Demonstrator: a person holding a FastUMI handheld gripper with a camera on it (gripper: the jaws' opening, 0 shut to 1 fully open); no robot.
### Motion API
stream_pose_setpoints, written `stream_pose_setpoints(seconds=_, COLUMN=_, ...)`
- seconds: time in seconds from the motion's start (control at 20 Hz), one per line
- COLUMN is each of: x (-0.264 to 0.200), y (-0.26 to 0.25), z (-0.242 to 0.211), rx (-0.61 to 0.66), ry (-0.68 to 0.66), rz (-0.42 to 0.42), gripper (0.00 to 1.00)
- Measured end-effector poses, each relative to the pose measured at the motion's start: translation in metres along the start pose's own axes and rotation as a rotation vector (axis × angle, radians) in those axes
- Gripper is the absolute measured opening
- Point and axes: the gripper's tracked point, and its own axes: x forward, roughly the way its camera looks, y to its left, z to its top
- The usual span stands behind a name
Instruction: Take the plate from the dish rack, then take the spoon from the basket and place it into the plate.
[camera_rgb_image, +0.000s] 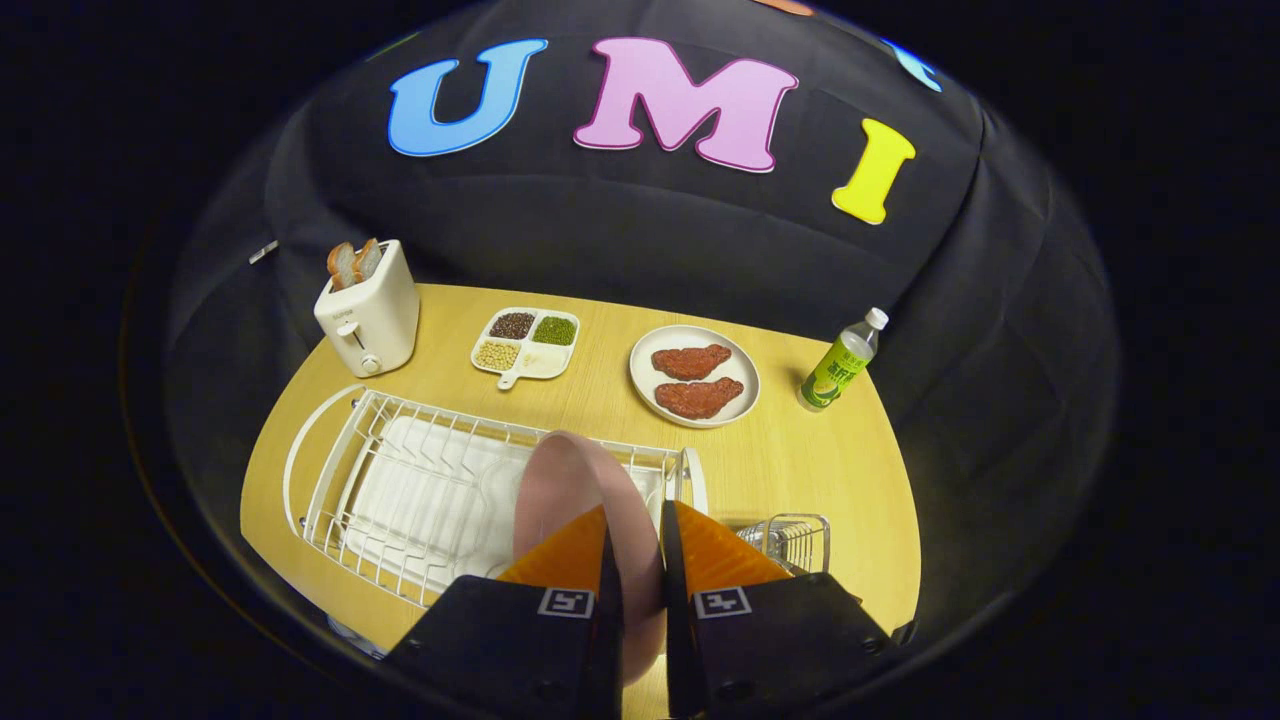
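Hand-held gripper (635, 545) pinching pink plate (565, 480) edge-on btwn both orange fingers (565, 555), plate standing upright over white dish rack (400, 480) on wooden surface (800, 460). Wire basket (795, 540) sitting just at 3 o'clock of fingers. Toaster (370, 310) w/ bread at 11, plate w/ meat (695, 375) at 1.
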Motion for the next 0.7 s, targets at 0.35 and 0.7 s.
stream_pose_setpoints(seconds=0.35, x=-0.013, y=-0.016, z=-0.019, rx=0.243, ry=0.044, rz=0.092, gripper=0.20)
stream_pose_setpoints(seconds=0.7, x=-0.061, y=-0.030, z=-0.066, rx=0.442, ry=0.102, rz=0.224, gripper=0.20)
